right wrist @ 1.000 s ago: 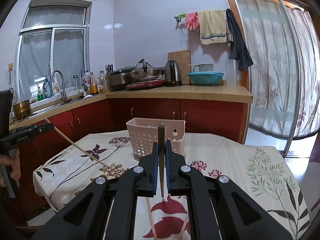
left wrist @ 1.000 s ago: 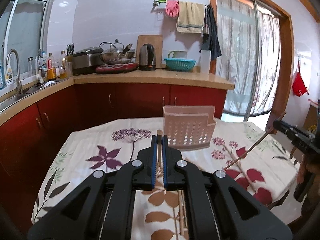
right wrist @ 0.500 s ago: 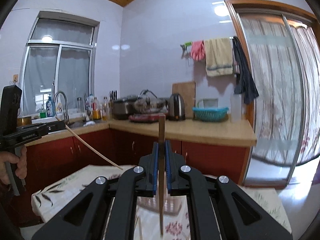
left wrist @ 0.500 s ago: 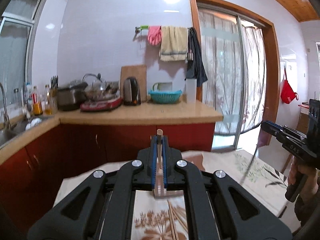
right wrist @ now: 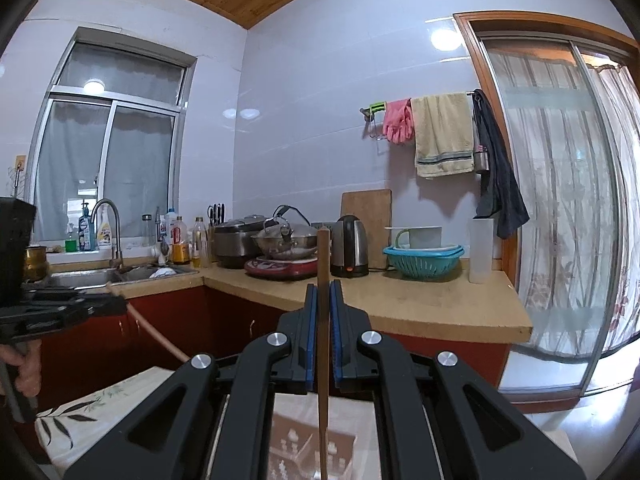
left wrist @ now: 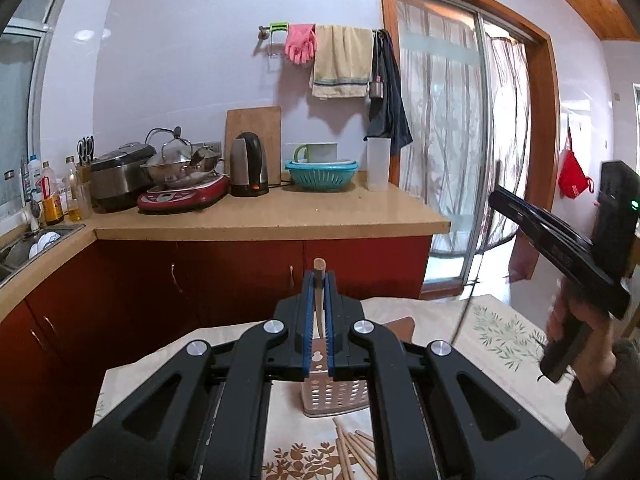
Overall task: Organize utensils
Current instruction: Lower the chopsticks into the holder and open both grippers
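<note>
My left gripper (left wrist: pixel 318 280) is shut on a wooden chopstick (left wrist: pixel 319 304) held upright above the pink perforated utensil basket (left wrist: pixel 334 394) on the table. My right gripper (right wrist: pixel 323 292) is shut on a darker wooden chopstick (right wrist: pixel 323 320) whose lower end points down over the basket (right wrist: pixel 312 444). Several loose chopsticks (left wrist: pixel 354 452) lie on the flowered tablecloth in front of the basket. The right gripper also shows in the left wrist view (left wrist: pixel 556 240), the left one in the right wrist view (right wrist: pixel 60 312) with its chopstick slanting down.
The flowered tablecloth (left wrist: pixel 504 336) covers the table. Behind it runs a red cabinet with a wooden counter (left wrist: pixel 272 216) carrying a kettle (left wrist: pixel 248 164), pots, bottles and a teal colander (left wrist: pixel 320 174). A glass sliding door (right wrist: pixel 560 200) is at the right.
Both grippers have risen and tilted up, each still holding its chopstick. The basket has dropped from the middle of the views to the bottom, under the fingers.
</note>
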`<state>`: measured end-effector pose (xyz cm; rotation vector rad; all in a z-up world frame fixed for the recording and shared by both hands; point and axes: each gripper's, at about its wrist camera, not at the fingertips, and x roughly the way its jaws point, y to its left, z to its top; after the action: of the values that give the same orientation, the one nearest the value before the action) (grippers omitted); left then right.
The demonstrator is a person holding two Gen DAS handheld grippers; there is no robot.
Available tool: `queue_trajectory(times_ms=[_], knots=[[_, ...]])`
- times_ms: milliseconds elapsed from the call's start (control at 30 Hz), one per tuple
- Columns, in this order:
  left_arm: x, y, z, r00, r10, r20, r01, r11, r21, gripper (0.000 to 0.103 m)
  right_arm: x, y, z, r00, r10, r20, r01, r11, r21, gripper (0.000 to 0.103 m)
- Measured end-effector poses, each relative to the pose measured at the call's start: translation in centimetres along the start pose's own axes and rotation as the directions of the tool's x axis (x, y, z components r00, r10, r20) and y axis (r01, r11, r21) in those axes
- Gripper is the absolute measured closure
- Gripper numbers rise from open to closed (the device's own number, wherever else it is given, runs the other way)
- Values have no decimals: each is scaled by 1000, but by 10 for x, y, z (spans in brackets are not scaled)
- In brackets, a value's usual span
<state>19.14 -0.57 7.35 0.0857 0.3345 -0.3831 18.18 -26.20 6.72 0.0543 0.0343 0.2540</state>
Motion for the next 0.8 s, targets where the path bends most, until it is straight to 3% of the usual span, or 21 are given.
queue_trajectory(times_ms=[367, 633, 700, 733, 767, 800], knots=[[30, 11, -9, 994, -40, -99, 43, 999, 25, 98, 60, -4, -35, 1000, -6, -22, 7, 1000, 26, 96], [63, 2, -34, 981, -44, -188, 58, 996, 68, 94, 78, -11, -76, 991, -23, -131, 32, 997, 71, 95], [68, 1, -40, 979, -38, -201, 53, 996, 69, 76, 80, -12, -81, 988, -28, -149, 39, 996, 77, 80], [68, 1, -42, 979, -37, -198, 51, 997, 65, 70, 77, -12, -83, 988, -32, -154, 45, 996, 79, 63], [68, 1, -43, 980, -36, -197, 49, 997, 62, 58, 75, -13, -83, 988, -38, -151, 50, 996, 80, 52], [68, 2, -44, 980, -33, -194, 45, 997, 58, 53, 76, -14, -83, 988, -39, -150, 51, 995, 80, 51]])
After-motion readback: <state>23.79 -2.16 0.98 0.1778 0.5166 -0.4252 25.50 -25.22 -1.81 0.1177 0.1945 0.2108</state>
